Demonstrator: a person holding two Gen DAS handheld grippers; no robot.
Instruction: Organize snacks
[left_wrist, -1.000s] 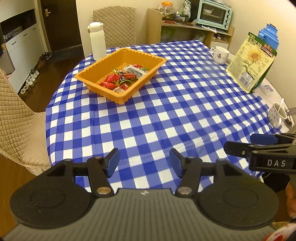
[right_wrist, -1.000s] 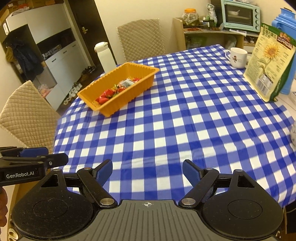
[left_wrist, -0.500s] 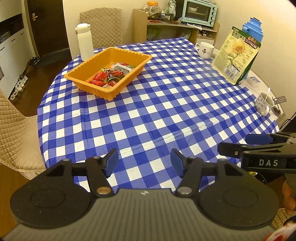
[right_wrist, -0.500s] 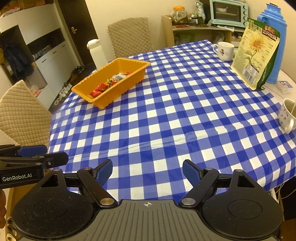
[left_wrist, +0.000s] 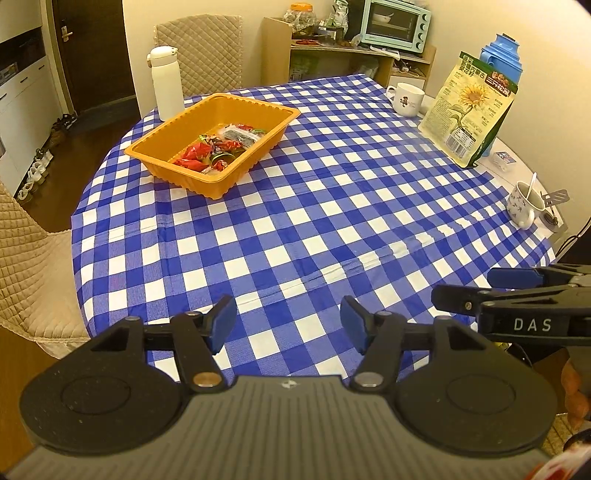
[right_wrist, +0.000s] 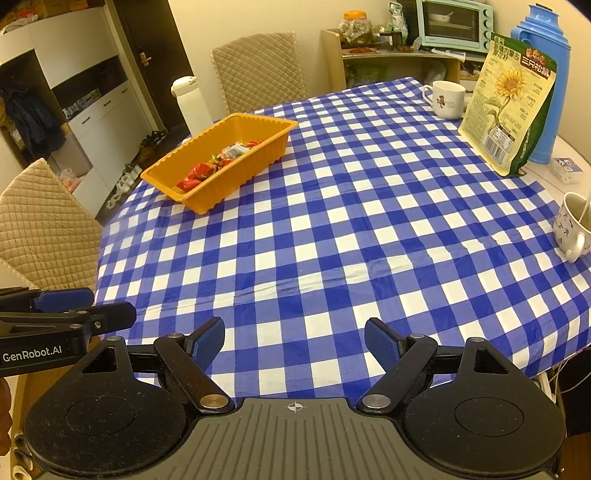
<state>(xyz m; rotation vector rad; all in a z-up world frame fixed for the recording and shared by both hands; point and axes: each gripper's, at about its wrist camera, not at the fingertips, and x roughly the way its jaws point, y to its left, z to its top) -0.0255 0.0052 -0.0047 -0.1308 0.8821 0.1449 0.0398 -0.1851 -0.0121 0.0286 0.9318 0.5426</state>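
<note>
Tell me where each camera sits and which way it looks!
Left wrist view: sits on the left gripper, looking down over the checked table; its open jaws, the right gripper's side and fingers show.
Right wrist view: sits on the right gripper, facing likewise; its open jaws show, the left gripper beside.
Both share the orange tray of snacks, the sunflower bag and white bottle.

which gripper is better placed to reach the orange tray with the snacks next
Left, probably. The orange tray sits on the left part of the table, and the left gripper is on that side, open and empty. The right gripper, also open and empty, would have to cross over.
</note>
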